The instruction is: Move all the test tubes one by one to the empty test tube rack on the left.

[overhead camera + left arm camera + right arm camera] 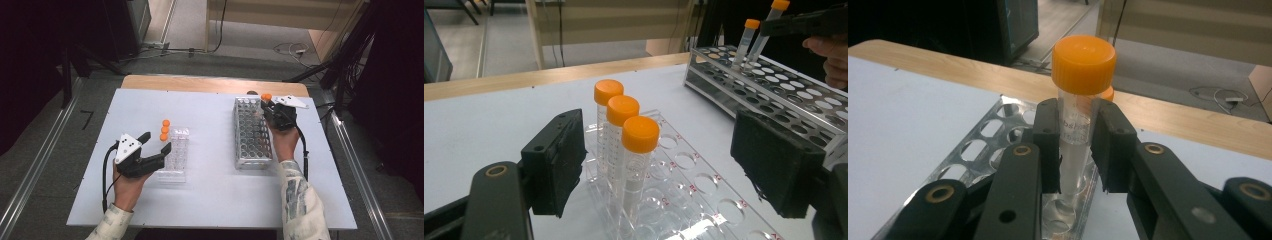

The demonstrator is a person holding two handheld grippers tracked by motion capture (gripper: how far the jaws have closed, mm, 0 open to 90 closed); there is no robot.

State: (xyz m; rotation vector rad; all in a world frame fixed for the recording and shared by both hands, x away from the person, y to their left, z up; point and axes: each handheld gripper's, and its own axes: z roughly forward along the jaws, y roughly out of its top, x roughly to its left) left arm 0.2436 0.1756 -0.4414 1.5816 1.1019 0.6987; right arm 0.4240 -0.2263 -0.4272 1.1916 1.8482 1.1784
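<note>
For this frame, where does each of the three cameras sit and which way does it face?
High view: above the person's side, looking forward and down on the table; both forearms show.
Left gripper view: rides the open left gripper, facing three capped tubes in a clear rack.
Right gripper view: rides the right gripper, shut on a tube.
Shared: the metal rack.

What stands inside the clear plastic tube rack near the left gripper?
Three orange-capped clear tubes stand in a row at the far end of the clear plastic rack; its other holes in sight look empty. The near end lies outside the left gripper view.
</note>
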